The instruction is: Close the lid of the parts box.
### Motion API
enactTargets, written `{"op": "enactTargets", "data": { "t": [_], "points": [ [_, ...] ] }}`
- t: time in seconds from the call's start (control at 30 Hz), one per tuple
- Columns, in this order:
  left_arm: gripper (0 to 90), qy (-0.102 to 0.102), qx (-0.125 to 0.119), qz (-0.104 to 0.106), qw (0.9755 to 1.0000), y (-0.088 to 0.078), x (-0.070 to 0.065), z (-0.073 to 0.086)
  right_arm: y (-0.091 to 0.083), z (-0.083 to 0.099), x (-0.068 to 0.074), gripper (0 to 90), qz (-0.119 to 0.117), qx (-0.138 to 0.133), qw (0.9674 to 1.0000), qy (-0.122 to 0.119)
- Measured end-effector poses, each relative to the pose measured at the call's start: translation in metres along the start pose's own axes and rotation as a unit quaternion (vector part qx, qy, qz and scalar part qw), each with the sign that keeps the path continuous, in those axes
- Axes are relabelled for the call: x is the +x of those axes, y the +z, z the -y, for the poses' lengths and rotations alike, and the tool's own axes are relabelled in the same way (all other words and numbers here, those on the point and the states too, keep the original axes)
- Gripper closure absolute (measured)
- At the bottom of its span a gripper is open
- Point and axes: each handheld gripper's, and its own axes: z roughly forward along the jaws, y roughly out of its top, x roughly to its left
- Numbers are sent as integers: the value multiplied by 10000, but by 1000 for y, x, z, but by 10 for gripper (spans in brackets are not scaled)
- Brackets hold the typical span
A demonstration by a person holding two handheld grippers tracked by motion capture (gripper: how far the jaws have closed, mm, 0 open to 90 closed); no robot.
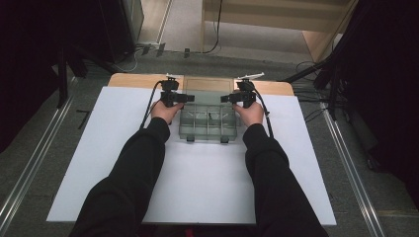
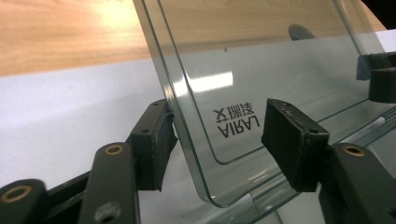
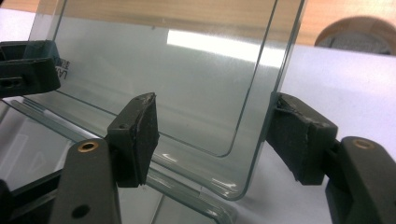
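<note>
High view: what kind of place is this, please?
Probably a recording studio or lab set up for filming, not a home. A white board covers a wooden table, black stands and cables surround it, metal floor rails run alongside, and dark curtains close off both sides.

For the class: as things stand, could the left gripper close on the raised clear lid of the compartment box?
Probably yes. The left gripper already straddles the lid at its side edge: one pad sits at the rim, the other stands apart on the printed face, with nothing between them but the lid.
</note>
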Motion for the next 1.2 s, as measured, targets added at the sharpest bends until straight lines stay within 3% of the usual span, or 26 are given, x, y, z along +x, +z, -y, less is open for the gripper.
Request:
{"op": "enactTargets", "data": {
  "t": [0.27,0.5,0.87,0.97,1.2],
  "points": [
    [437,-7,-130,93,9999,-5,-1,-3,-9,-2,5,366,46,-108,9998,-168],
    [467,173,-233,129,9995,-13,-3,-6,-18,-4,5,374,-38,-326,9992,-234],
    [455,69,-274,272,9992,-21,-4,-10,-29,-2,11,389,-43,-444,9980,-440],
    [455,149,-312,266,9990,-23,-6,-10,-32,0,10,395,-89,-491,9978,-430],
    [457,113,-379,404,9984,-28,-7,-12,-37,4,9,410,-152,-556,9970,-520]
  ]
}}
